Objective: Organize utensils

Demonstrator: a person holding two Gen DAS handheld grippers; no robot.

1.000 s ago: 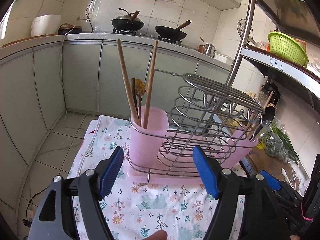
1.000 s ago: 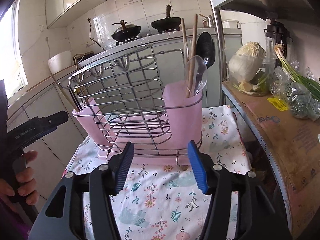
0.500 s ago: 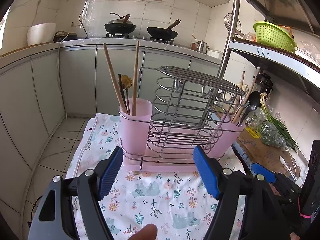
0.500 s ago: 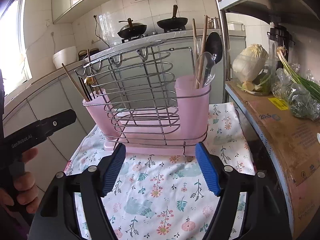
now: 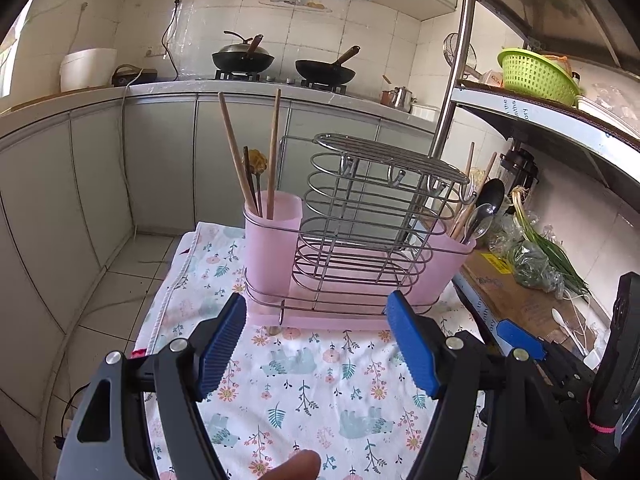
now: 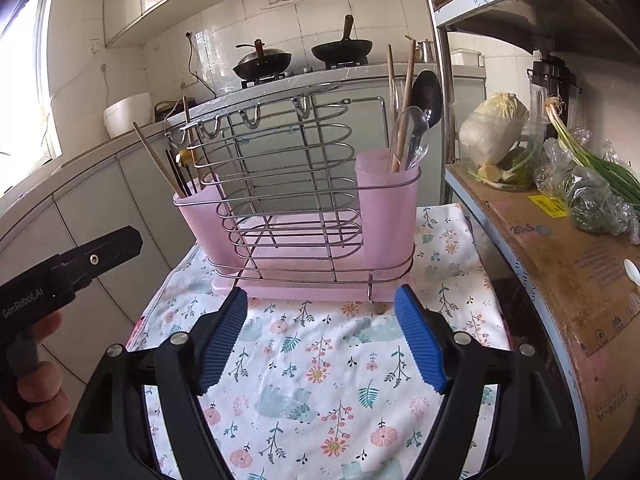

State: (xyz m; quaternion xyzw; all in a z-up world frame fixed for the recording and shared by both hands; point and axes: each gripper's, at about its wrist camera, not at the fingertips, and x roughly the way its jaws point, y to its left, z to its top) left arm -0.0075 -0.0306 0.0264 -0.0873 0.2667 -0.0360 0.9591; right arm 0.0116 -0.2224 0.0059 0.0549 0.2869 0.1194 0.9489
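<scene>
I see the utensil rack [image 5: 352, 248], a wire frame on a pink plastic base, standing at the far end of the table [image 5: 304, 396], which is covered by a flowered cloth [image 6: 320, 380]. Its left pink cup [image 5: 272, 240] holds two wooden chopsticks [image 5: 236, 160] and a couple of darker, thinner sticks, all leaning upright. Its right pink cup [image 6: 386, 200] holds a clear plastic spoon [image 6: 414, 132], a black spoon [image 6: 427, 96] and more wooden chopsticks. The wire middle section between the cups shows nothing stored in it. My left hand-held gripper [image 5: 316, 344] hangs just near of the rack with its blue pads [image 5: 222, 344] spread wide, only cloth showing between them. My right hand-held gripper [image 6: 320, 338] sits likewise in front of the rack, its jaws opening, with nothing between them, and the pads touch no object. In the right wrist view, the left tool's black body and the hand [image 6: 40, 392] holding it appear at the left edge. To the right of the table lies a cardboard box [image 6: 560, 264] carrying a cabbage [image 6: 494, 128], green onions [image 6: 600, 168] and bagged greens. Far behind, two woks [image 5: 244, 58] sit on a stove, and a green basket [image 5: 536, 74] rests on a shelf at the right.
</scene>
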